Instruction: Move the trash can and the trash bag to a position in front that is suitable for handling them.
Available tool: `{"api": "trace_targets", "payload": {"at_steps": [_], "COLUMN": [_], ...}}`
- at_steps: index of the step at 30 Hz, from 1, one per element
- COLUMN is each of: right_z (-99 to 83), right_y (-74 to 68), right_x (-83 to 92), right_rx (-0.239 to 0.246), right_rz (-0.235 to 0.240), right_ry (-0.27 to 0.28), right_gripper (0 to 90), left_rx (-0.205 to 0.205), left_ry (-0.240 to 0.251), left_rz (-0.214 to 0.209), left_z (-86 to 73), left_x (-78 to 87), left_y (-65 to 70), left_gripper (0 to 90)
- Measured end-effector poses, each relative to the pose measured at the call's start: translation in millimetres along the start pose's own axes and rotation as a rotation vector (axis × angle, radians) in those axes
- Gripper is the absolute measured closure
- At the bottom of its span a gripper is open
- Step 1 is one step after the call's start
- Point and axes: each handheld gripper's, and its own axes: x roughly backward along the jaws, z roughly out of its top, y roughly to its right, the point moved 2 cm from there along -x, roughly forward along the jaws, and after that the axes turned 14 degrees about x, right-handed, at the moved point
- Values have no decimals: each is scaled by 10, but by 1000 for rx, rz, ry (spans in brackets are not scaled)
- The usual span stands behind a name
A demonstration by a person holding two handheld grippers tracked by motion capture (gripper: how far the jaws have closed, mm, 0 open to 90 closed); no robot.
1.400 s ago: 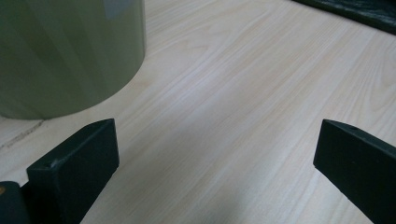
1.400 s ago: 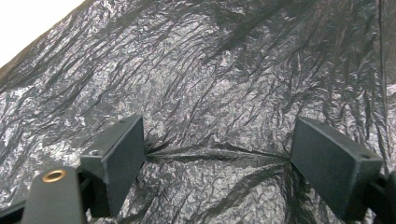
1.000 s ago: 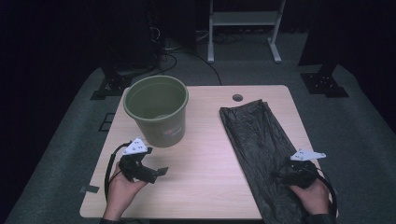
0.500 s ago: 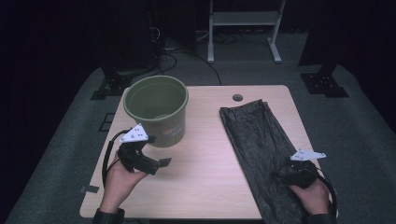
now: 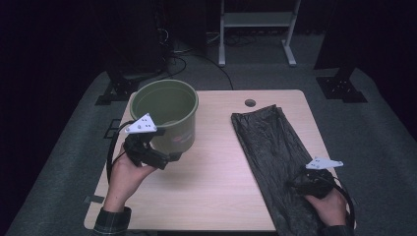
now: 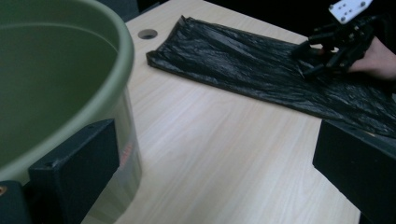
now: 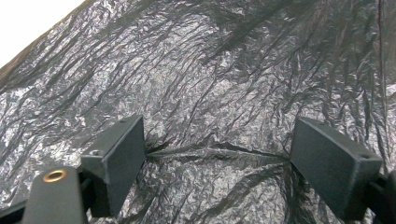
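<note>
Two grippers work a pale wooden table (image 5: 216,172), seen whole from the high view. At the left centre of that frame the left gripper (image 5: 169,158) hangs beside the near wall of a green bucket (image 5: 167,110), which stands upright at the table's upper left. The high view does not settle how its jaws stand; the left gripper view does: they are wide apart, one black jaw at the lower left just in front of the bucket's wall below the rim, the other at the lower right with bare wood between, gripping nothing. That view also shows a red mark low on the bucket's side, and, at its upper right, the other hand.

Right of centre in the high view a black plastic bag (image 5: 273,147) lies flat along the table's right side, running from near a small round hole (image 5: 250,103) down to the lower edge. The right gripper (image 5: 295,184) rests on the bag's lower part. The right gripper view adds the detail: jaws spread, tips pressed on the crinkled film, a taut ridge of it stretched between them.
</note>
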Motion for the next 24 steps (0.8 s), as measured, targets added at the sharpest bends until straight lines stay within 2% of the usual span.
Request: {"api": "trace_targets", "payload": {"at_steps": [3,7,9,10,11,15,17,19,21,23,24], "right_z": [0,0,1,1,1,1,1,1,1,2,2], "right_y": [0,1,2,2,2,3,3,3,3,3,4], "right_x": [0,-1,-1,-1,-2,-2,-2,-2,-2,-2,-1], "right_rx": [0,0,0,0,0,0,0,0,0,0,1], "right_rz": [0,0,0,0,0,0,0,0,0,1,1], "right_ry": [0,0,0,0,0,0,0,0,0,0,-1], "right_gripper": [172,173,173,173,173,174,174,174,174,174,174], "left_rx": [10,12,-9,-9,-7,-11,0,34,45,44,43], "left_ry": [-2,-3,-12,-12,-17,-16,-20,-38,-43,-53,-53], "left_rz": [12,10,30,30,12,22,28,29,19,28,23], "left_z": [116,187,245,245,276,312,325,339,338,338,339], "left_x": [-13,-35,-69,-69,-104,-176,-216,-262,-283,-300,-304], "left_y": [-59,-97,-133,-133,-162,-214,-253,-323,-342,-377,-393], "left_gripper": [0,0,0,35,46,46,47,105,134,148,226]}}
